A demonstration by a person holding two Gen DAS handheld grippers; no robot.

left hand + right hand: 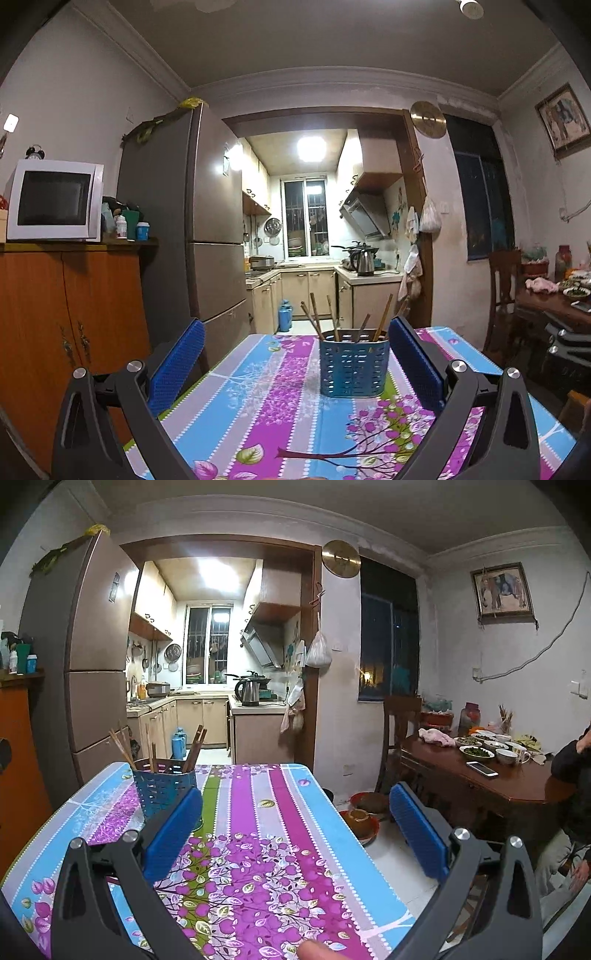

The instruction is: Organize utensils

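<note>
**A:** ok where's the holder point(354, 363) sitting? Trying to work out how much room there is.

**B:** From the left cam it's dead ahead at 12, upright on the table point(258, 406), a bit short of the far edge. Blue perforated thing with chopsticks point(334, 319) sticking up out of it, leaning all directions. The left gripper point(295, 369) is spread wide with nothing in it, and the holder shows up between its two blue pads, apart from both.

**A:** and the right side?

**B:** The right gripper point(295, 830) is wide open too, empty. In that cam the holder point(164, 794) is off at 10 o'clock, close to the table's far-left corner, partly behind the left pad point(171, 836). Can't tell if they touch there. The cloth straight ahead and toward 1 is bare, all the way to the far edge point(258, 765).

**A:** edges to watch?

**B:** The right edge point(354, 845) runs under the right gripper's span, so its right pad point(419, 836) hangs out past the table over the floor. Down there at 1 o'clock sits a bowl point(360, 821) on the floor, and further right at 2 a wooden dining table point(517, 786) with dishes.
</note>
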